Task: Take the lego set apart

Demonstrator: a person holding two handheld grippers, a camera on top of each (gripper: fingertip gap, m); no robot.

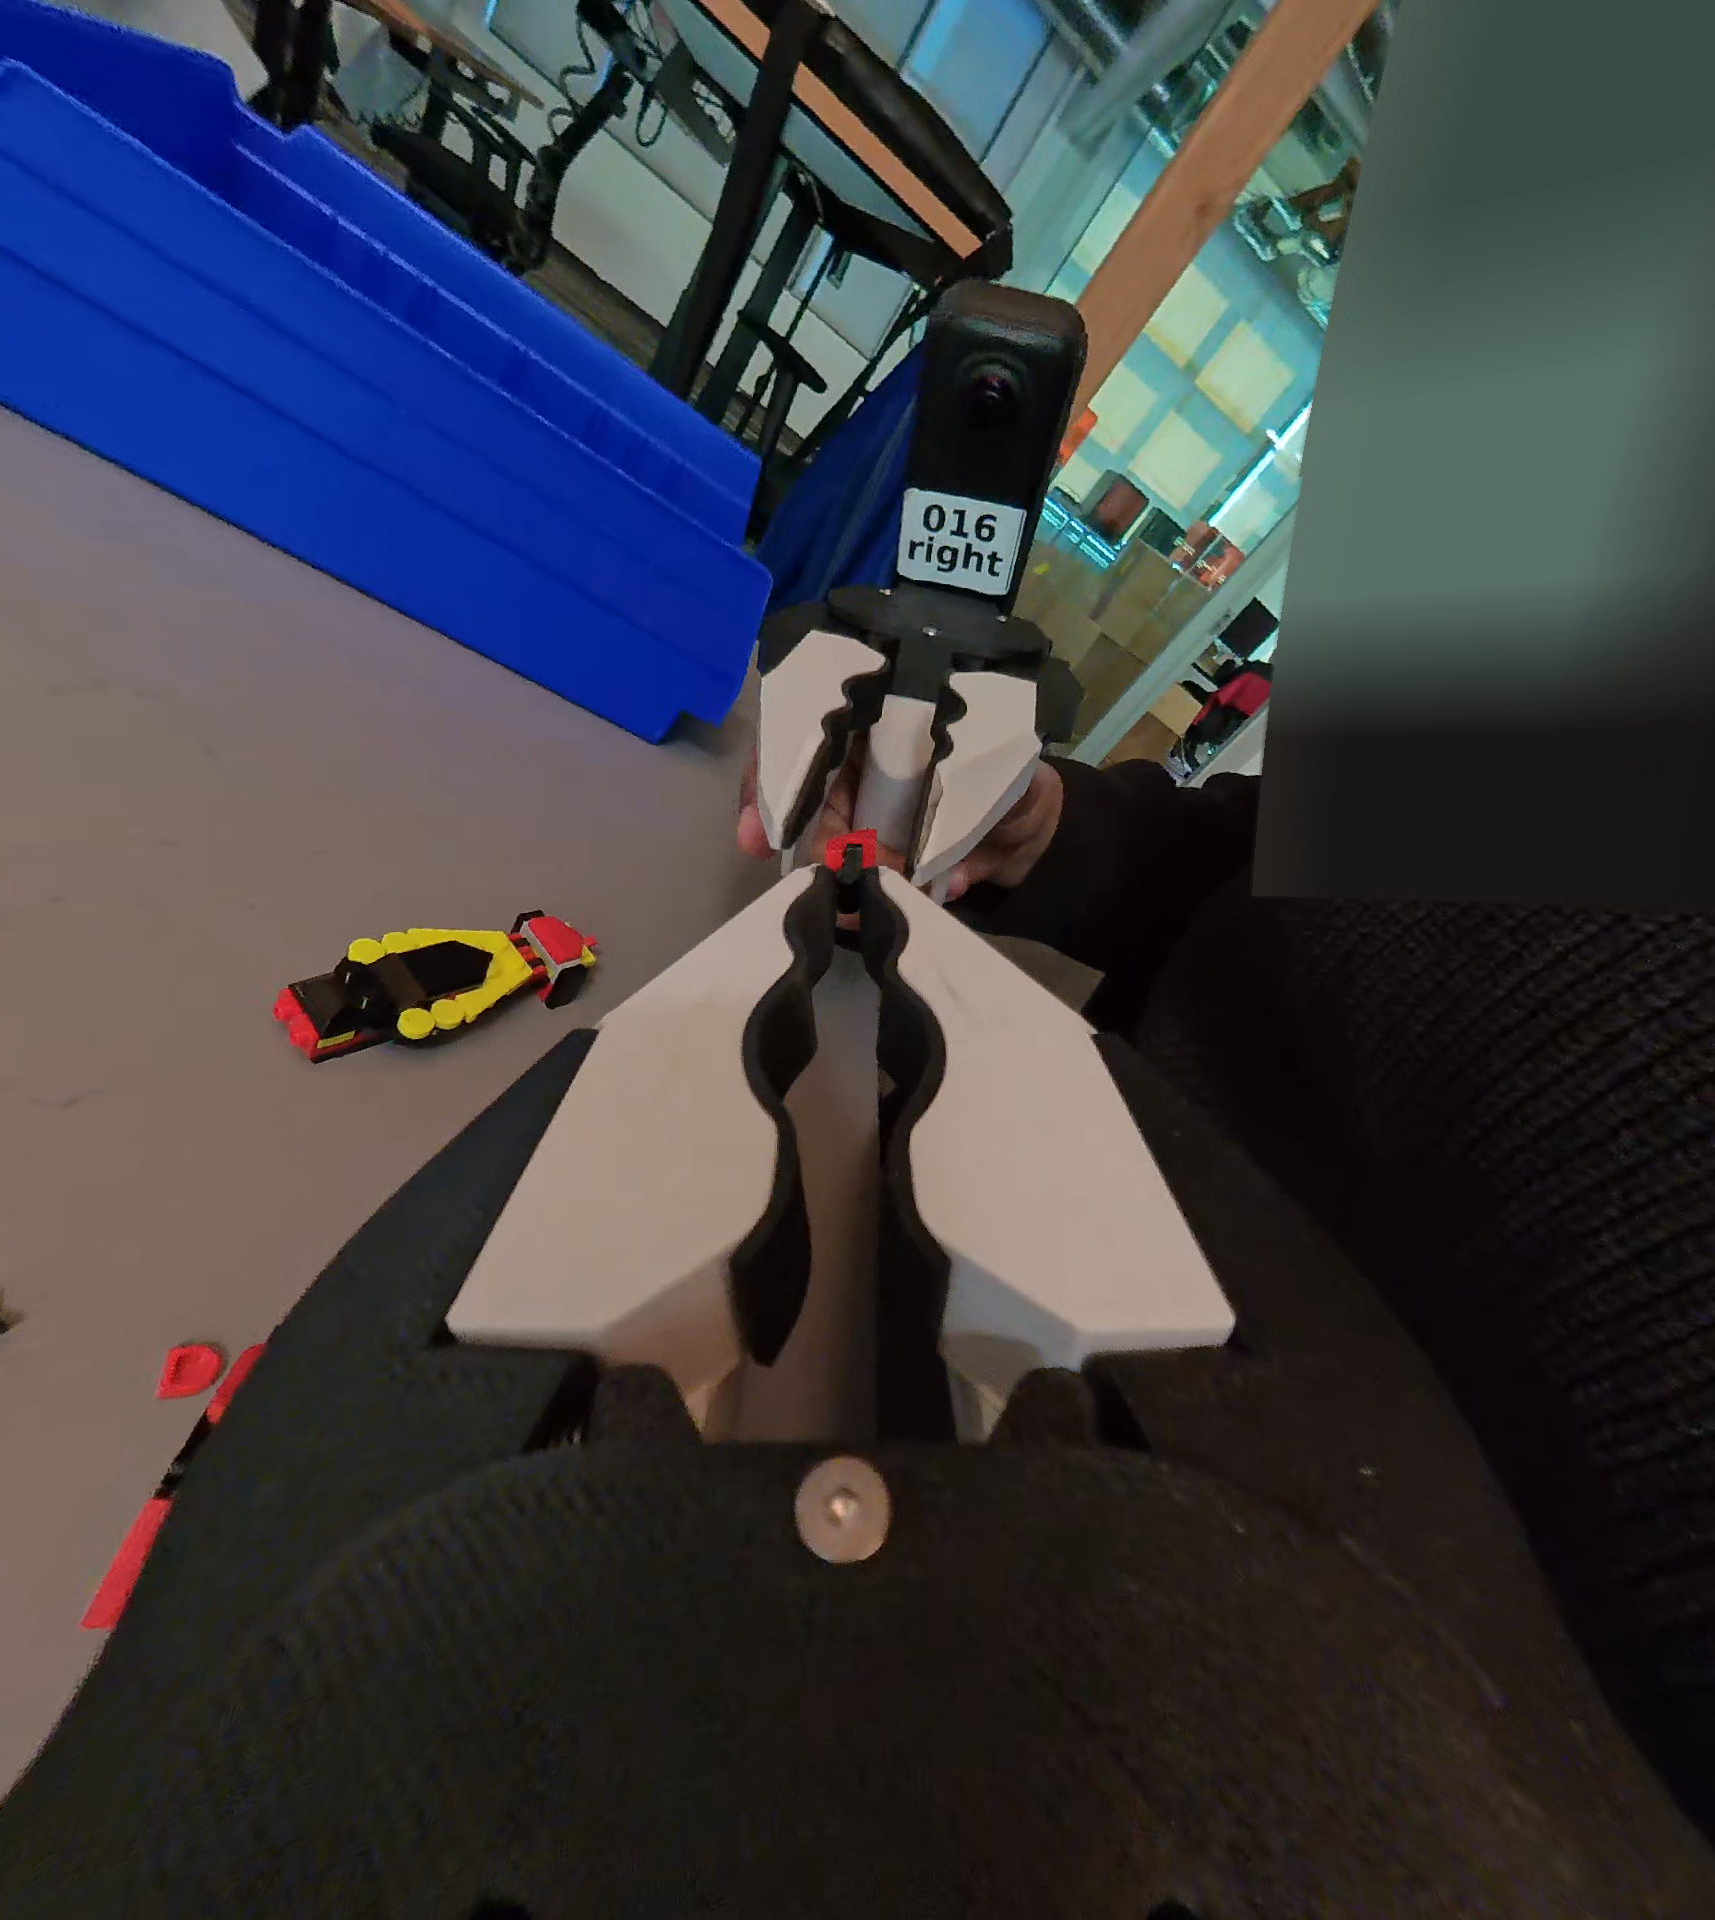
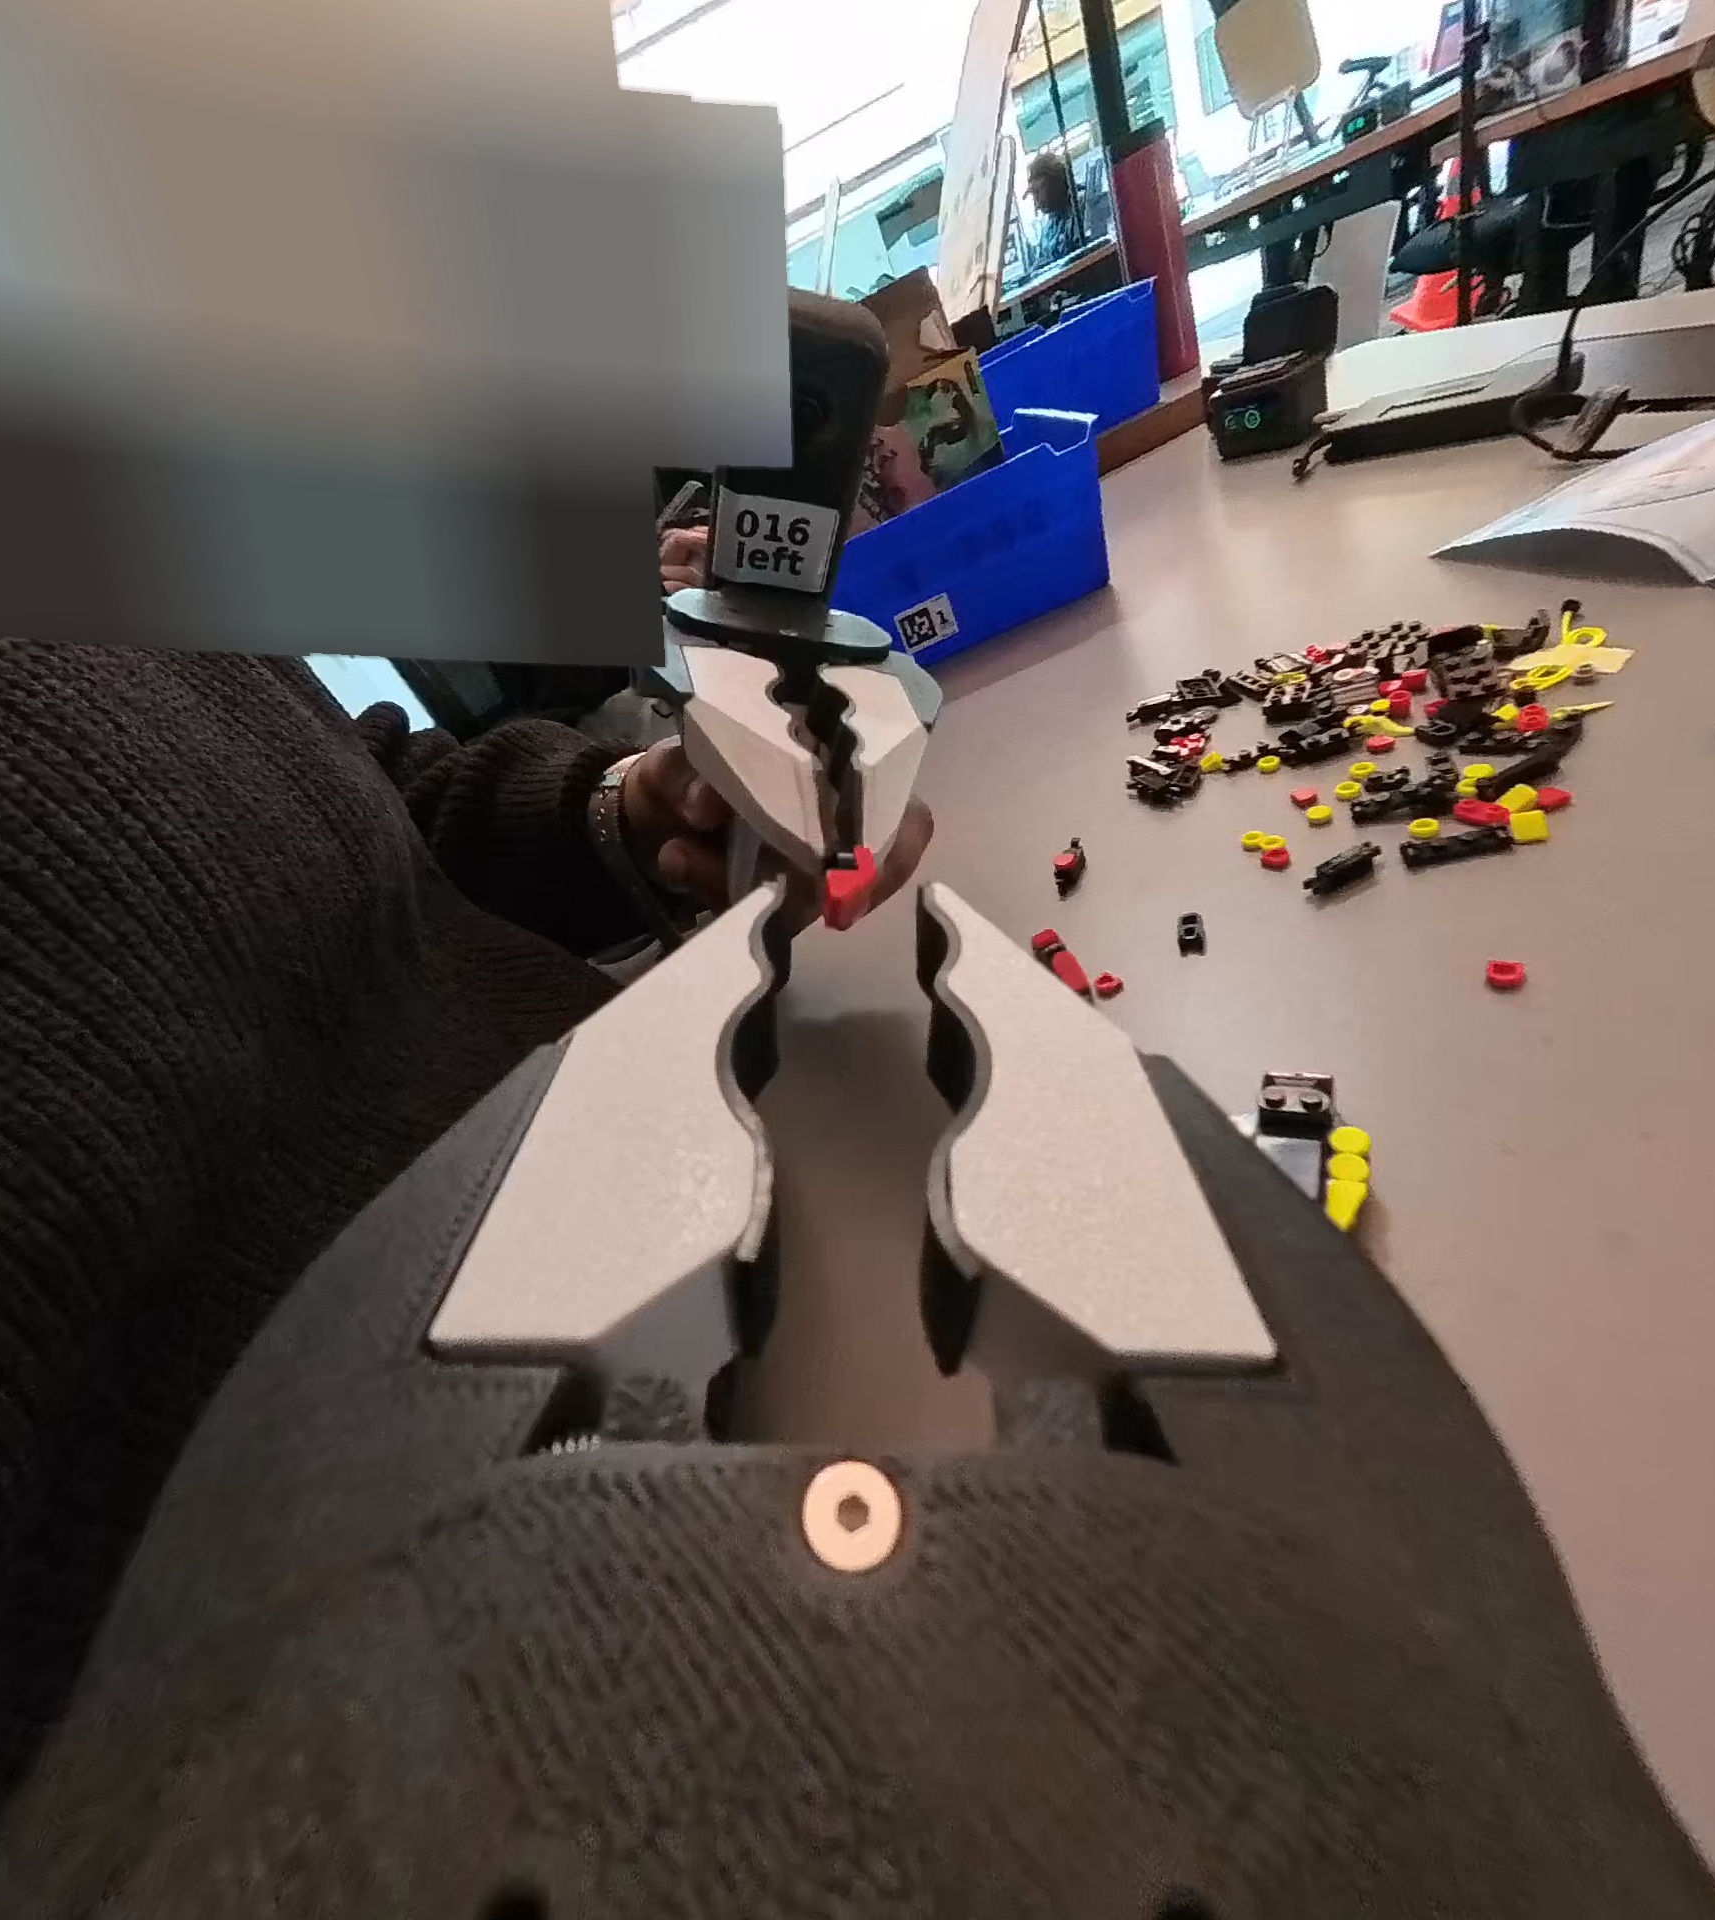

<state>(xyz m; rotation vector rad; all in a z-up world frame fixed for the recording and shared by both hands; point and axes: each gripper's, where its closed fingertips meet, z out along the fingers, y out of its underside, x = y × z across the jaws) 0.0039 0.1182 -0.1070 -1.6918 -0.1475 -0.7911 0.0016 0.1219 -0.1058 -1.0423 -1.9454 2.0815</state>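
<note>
My left gripper [image 1: 848, 883] is shut on a small red and black lego piece [image 1: 851, 854] and holds it in the air above the table. It also shows in the right wrist view [image 2: 840, 857], with the red piece [image 2: 848, 896] at its tip. My right gripper [image 2: 848, 902] is open, its fingertips on either side of that piece, not closed on it; it faces me in the left wrist view [image 1: 858, 831]. The rest of the lego set, a yellow, black and red car [image 1: 432, 987], lies on the grey table [image 1: 157, 727], left of both grippers.
A blue bin [image 1: 313, 364] stands at the back of the table. A spread of several loose black, red and yellow pieces [image 2: 1404, 727] lies to the right, with a booklet [image 2: 1663, 509] beyond. Single red pieces [image 1: 188, 1371] lie near my left gripper. Left and right tips are no more than a few centimetres apart.
</note>
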